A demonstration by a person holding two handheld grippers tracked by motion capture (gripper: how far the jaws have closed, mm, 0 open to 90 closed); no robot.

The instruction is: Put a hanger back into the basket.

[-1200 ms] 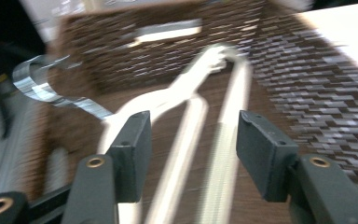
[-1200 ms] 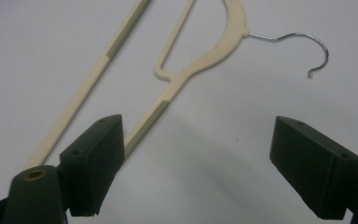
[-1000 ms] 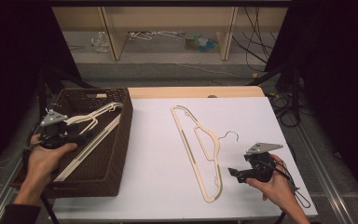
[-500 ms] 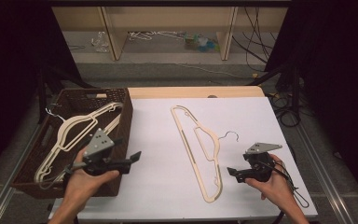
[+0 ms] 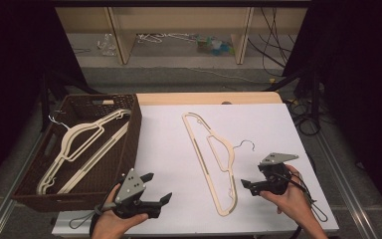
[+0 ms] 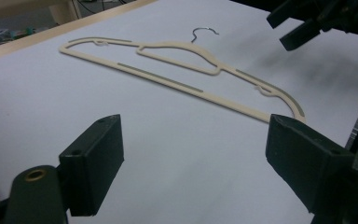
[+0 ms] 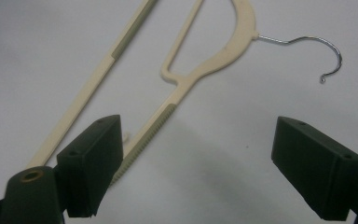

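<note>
Cream plastic marks the hanger (image 5: 214, 159) that we see lying flat on the white surface (image 5: 179, 149), its metal hook (image 5: 243, 145) curling toward the right gripper (image 5: 248, 185). That gripper hovers just beside the hanger's lower end, jaws spread wide with nothing between them; in the right gripper view the hanger (image 7: 177, 93) lies beyond the jaws and does not touch either one. Our left gripper (image 5: 161, 188) sits near the front edge of the surface, well apart from the hanger, pointing across toward it. Its jaws have just been opening and now stand wide and empty, framing bare white sheet in the left gripper view, with the hanger (image 6: 168, 74) farther off. To the left stands a dark woven basket (image 5: 129, 129) holding another cream hanger (image 5: 79, 144).
</note>
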